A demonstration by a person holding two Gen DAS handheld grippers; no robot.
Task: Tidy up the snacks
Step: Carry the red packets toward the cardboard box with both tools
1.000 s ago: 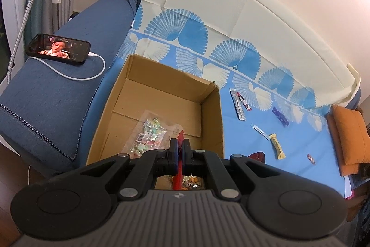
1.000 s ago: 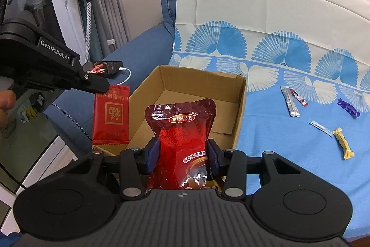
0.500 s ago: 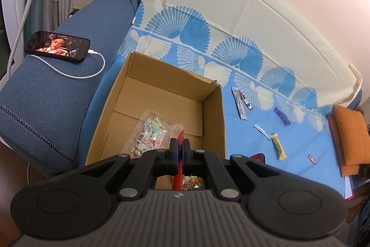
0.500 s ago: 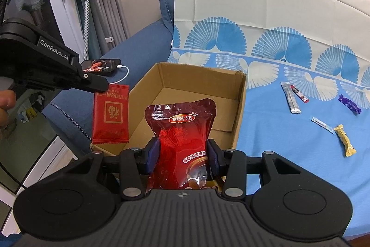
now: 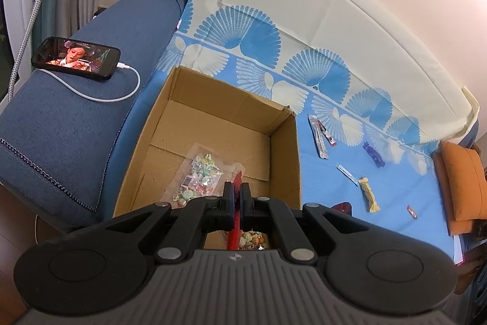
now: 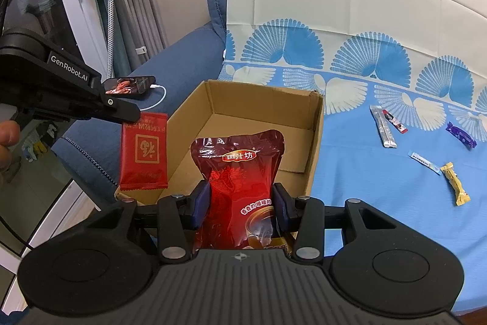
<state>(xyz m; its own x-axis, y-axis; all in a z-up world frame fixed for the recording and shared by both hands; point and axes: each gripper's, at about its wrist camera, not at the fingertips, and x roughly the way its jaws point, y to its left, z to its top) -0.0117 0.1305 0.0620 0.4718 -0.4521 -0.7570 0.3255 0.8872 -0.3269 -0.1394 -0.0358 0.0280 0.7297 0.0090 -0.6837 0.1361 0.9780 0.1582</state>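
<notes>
A blue sofa draped with a fan-patterned cloth (image 6: pixel 380 124) holds an open cardboard box (image 5: pixel 283 148). The left gripper (image 5: pixel 236 197) is pinched shut on a flat red packet (image 6: pixel 143 153), hanging it above the box's near left corner. The right gripper (image 6: pixel 242 204) clamps a dark red pouch (image 6: pixel 240 172) just before the box. A candy bag (image 5: pixel 201 175) lies inside; small snacks (image 6: pixel 455 183) lie scattered to the right.

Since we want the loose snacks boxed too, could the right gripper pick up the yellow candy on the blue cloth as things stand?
Probably not yet: the right gripper is shut on the dark red pouch, so its jaws are full. The path to the yellow candy looks clear.
</notes>
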